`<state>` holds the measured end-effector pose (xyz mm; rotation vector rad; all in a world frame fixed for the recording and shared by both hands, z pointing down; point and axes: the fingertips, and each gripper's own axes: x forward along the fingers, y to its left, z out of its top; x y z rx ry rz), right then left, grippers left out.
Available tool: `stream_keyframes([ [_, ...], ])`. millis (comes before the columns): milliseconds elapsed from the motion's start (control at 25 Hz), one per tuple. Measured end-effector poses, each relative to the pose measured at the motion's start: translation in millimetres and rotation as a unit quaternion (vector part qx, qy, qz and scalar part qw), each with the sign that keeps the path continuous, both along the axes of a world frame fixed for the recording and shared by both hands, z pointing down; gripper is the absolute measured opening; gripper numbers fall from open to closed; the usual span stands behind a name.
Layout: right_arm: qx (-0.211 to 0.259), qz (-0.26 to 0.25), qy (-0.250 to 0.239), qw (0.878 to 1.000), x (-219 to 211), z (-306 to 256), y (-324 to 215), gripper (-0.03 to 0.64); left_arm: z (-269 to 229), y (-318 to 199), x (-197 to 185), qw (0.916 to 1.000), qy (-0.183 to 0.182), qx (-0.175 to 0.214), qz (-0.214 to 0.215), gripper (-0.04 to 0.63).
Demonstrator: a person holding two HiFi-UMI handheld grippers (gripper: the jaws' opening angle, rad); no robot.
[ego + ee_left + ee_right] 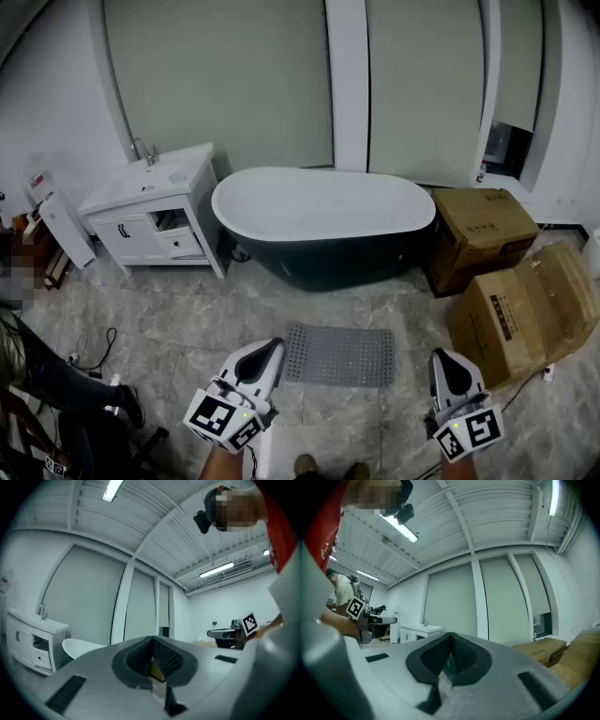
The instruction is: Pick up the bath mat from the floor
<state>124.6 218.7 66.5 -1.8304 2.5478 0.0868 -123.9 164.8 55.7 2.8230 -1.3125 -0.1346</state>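
The grey bath mat lies flat on the floor at lower centre of the frame, below the bathtub, untouched. The left claw and right claw are clenched on nothing and held level. The reach has not begun; next they likely tip down, unclench and take the mat's near edge.
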Motion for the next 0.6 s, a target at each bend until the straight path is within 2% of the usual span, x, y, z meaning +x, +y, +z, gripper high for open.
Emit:
stream_keyframes([
  [280, 0.005, -0.003, -0.019, 1.000, -11, -2, -7, 0.003, 1, -8, -14, 1.0000, 0.001, 0.002, 0.000, 0.009],
  [600, 0.000, 0.017, -0.012, 1.000, -28, -1, -16, 0.004, 6, -22, -57, 1.0000, 0.005, 0.000, -0.008, 0.010],
])
